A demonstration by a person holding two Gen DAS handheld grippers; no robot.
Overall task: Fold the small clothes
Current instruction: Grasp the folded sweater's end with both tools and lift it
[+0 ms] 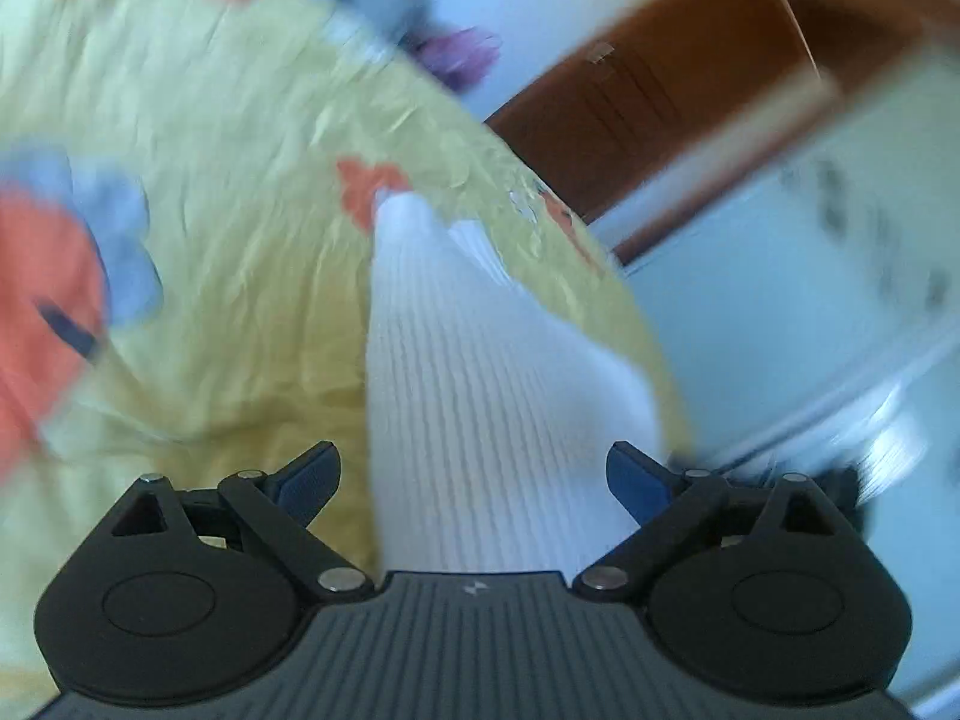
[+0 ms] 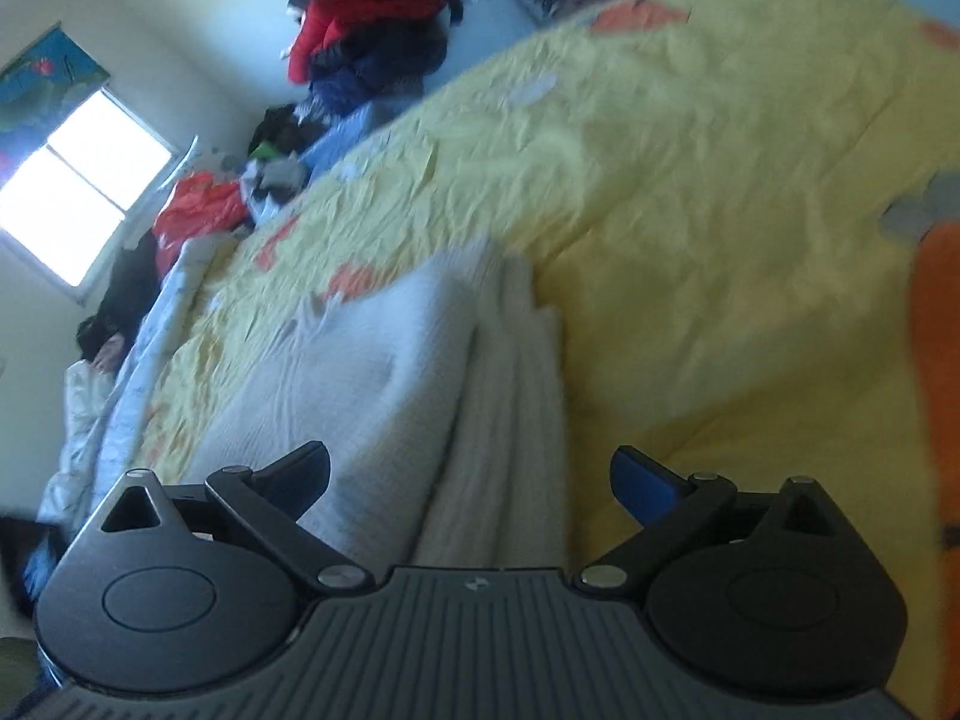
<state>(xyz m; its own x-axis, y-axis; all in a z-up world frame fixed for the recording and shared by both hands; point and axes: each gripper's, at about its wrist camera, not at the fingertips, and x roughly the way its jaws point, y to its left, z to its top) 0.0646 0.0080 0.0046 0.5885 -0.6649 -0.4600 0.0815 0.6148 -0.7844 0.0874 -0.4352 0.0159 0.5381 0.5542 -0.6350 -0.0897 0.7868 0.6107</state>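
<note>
1. The bed wears a crumpled yellow cover with orange patches.
2. A white ribbed garment lies folded near the bed's edge.
3. The left claw gapes wide over it, gripping nothing.
4. The right claw is likewise spread wide and empty above the folded layers.

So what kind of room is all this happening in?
Most likely a bedroom in a home. A white ribbed garment lies on a bed with a yellow bedspread, clothes are heaped along the far side, and a window lights the wall.
</note>
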